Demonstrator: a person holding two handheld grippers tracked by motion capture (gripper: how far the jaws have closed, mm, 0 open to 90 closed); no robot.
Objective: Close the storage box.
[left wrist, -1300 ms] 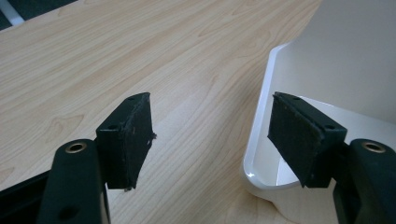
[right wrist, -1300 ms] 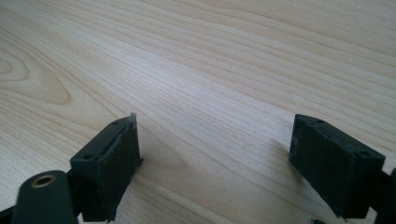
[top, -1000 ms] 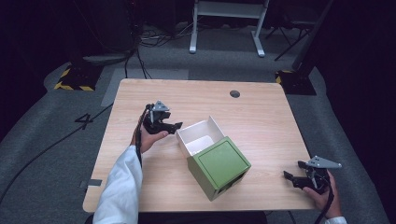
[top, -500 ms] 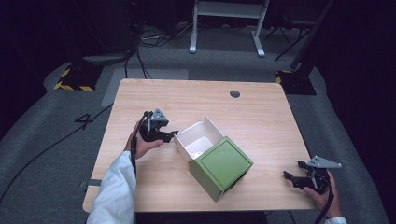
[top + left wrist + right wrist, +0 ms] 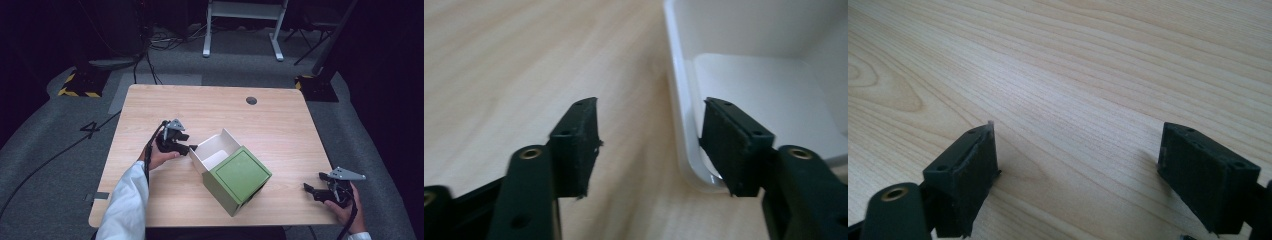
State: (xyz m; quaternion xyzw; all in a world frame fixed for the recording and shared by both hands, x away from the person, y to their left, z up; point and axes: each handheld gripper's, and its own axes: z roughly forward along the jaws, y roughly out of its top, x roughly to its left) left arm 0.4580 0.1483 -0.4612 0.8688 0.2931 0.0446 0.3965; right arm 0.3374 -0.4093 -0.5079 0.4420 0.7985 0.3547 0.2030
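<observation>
A white open box [image 5: 216, 151] sits mid-table, with a green cube-shaped cover [image 5: 239, 178] lying tilted against its near right side. My left gripper [image 5: 189, 148] is open at the box's left wall. In the left gripper view the gripper [image 5: 651, 114] straddles the white wall [image 5: 677, 95]. One jaw is outside over the table and the other is inside the box, close to the wall. My right gripper [image 5: 311, 189] is open near the table's front right edge. In the right gripper view it [image 5: 1078, 137] hangs over bare wood with nothing between its fingers.
The wooden table [image 5: 280, 125] has a dark round cable hole [image 5: 251, 100] at the back right. A white-sleeved forearm [image 5: 125, 205] comes in at the front left. Cables and a metal stand [image 5: 242, 20] are on the grey floor beyond the table.
My left gripper has moved toward the near side and to the right, bringing its jaws up to the white box's left wall. The boxes and the right gripper have stayed put.
</observation>
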